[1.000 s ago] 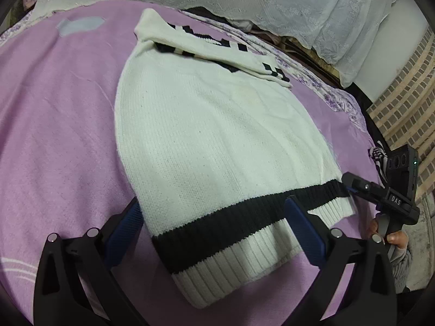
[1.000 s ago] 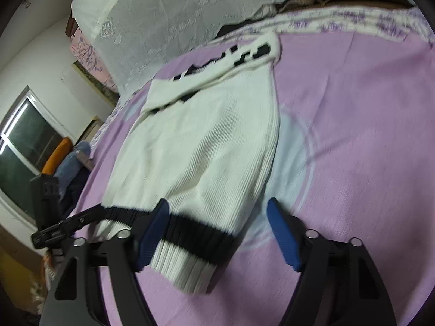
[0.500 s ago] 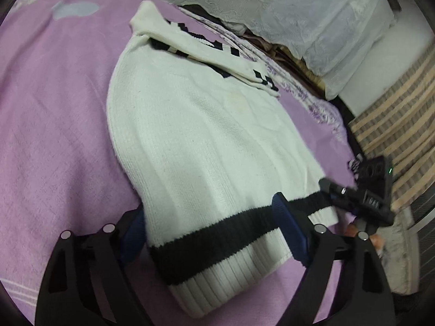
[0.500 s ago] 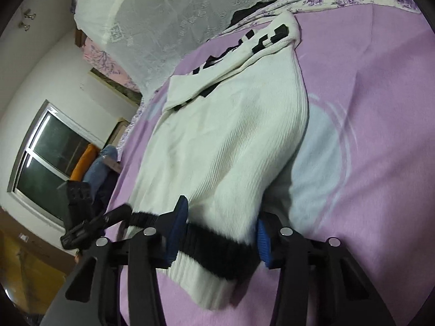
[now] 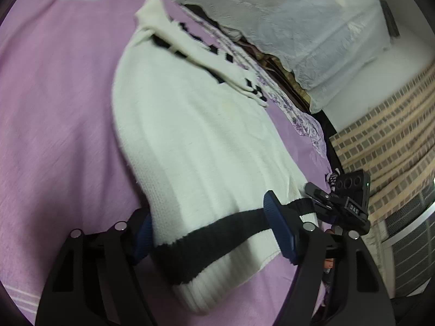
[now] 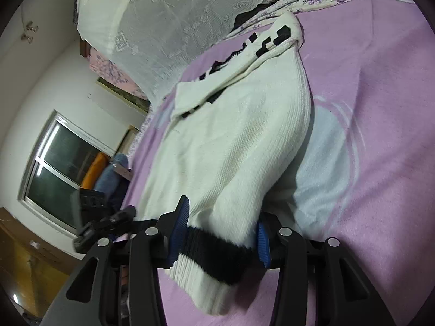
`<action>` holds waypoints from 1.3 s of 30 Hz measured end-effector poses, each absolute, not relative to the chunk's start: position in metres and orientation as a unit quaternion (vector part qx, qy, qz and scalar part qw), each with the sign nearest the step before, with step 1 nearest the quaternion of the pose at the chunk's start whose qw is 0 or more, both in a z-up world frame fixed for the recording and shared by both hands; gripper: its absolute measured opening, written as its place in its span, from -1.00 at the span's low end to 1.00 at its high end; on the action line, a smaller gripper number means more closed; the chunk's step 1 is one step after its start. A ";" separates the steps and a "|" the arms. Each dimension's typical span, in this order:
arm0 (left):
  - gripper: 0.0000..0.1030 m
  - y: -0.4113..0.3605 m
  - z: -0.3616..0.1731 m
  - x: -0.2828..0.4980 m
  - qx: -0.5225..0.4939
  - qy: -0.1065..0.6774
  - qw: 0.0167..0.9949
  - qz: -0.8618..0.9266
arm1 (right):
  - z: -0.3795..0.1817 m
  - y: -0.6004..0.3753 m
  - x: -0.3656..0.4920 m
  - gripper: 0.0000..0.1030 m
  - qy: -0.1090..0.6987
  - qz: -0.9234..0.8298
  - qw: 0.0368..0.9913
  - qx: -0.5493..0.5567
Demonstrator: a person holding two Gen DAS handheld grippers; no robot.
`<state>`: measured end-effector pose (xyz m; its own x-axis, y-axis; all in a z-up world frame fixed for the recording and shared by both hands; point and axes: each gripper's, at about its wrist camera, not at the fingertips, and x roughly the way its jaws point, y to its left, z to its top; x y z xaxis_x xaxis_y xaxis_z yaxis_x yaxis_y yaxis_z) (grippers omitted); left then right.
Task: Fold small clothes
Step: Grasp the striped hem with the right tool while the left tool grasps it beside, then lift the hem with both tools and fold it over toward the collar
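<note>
Between my left gripper (image 5: 214,231) blue pads sits the sweater (image 5: 195,141) hem, black band and white ribbing; its jaws are closing, and a second ago they stood much wider, clear of the knit on both sides. Now the left pad is tucked against the sweater's edge and the right pad (image 5: 277,231) lies on the black band, though I cannot tell that they press yet. My right gripper (image 6: 221,233) is clamped on the other hem corner, pads squeezing the bunched black band; a second ago its jaws were apart with the right pad out over bare blanket. From the left camera I see the right gripper (image 5: 326,203) at the far end of the same band, a bit of the person's hand (image 5: 330,263) below it. Sweater lies flat on the purple blanket (image 5: 54,108) of the bed, same place as before, collar with black blocks at the far end. Both views have tilted since the earlier frames. Beyond: white lace cover (image 6: 163,27), window (image 6: 57,168), brick-pattern wall (image 5: 394,135).
</note>
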<state>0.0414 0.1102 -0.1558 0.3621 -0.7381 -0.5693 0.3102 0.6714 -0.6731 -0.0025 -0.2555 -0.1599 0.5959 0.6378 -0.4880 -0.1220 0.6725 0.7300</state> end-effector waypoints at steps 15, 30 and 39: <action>-0.73 0.101 -0.151 0.042 -0.211 0.451 0.815 -0.297 | -0.145 -0.240 -0.015 -0.70 0.364 0.196 0.876 0.251; -0.73 0.104 -0.145 0.037 -0.196 0.444 0.826 -0.285 | -0.135 -0.234 -0.021 -0.63 0.345 0.209 0.881 0.247; -0.73 0.105 -0.106 0.046 -0.181 0.409 0.850 -0.278 | -0.119 -0.245 -0.005 -0.63 0.349 0.232 0.863 0.284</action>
<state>0.0456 0.1049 -0.1061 0.5109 -0.6212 -0.5942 0.3251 0.7795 -0.5354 -0.0051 -0.2450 -0.1193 0.6493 0.5985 -0.4693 -0.2024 0.7308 0.6519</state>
